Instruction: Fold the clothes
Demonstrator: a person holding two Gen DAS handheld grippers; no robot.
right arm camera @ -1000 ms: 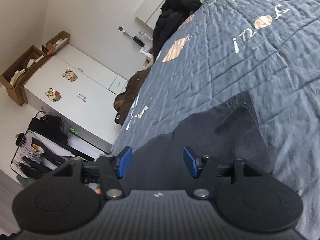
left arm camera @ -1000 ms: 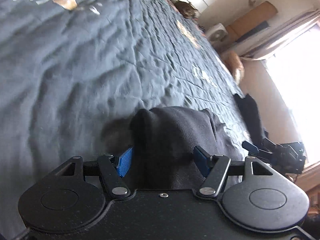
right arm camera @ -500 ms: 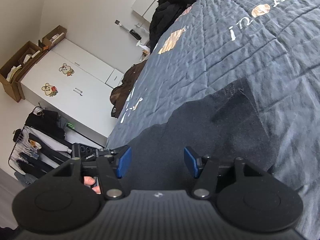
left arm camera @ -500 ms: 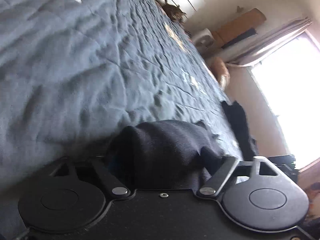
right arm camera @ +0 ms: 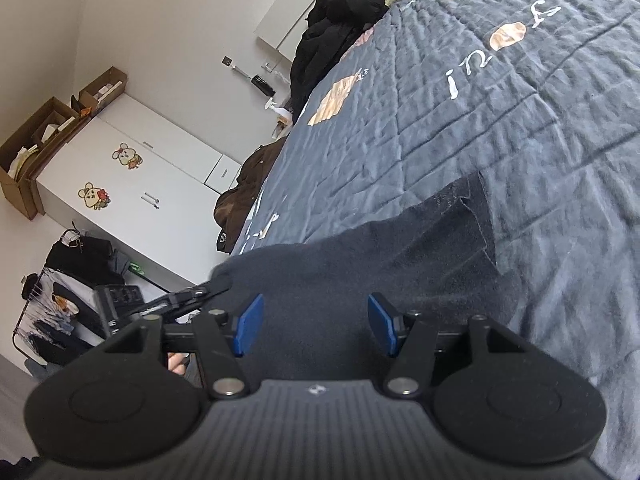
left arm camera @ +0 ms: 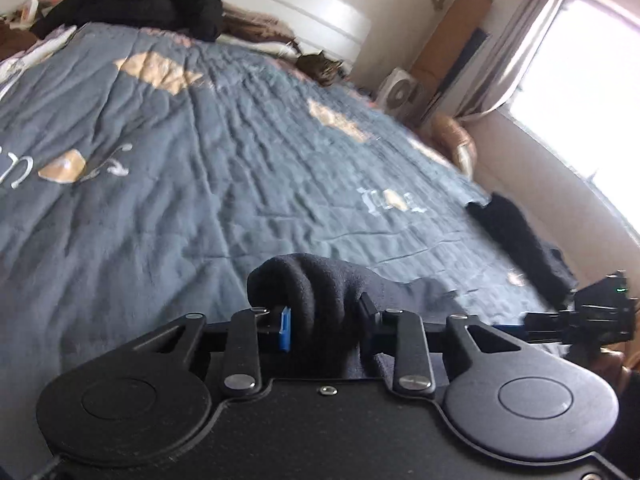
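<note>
Dark garment lies spread on grey quilt at the near edge of the bed. Left gripper jaws closing, a bunched fold of the cloth pinched between them. Right gripper jaws apart above the flat fabric, gripping nothing.

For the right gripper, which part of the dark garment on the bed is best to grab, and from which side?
Probably the near edge of the dark garment, right ahead of the right gripper, whose pads stand apart with nothing pinched. The cloth lies flat on the quilt, so a low approach from the bedside suits. The left gripper is closing on a bunched fold at the other end.
</note>
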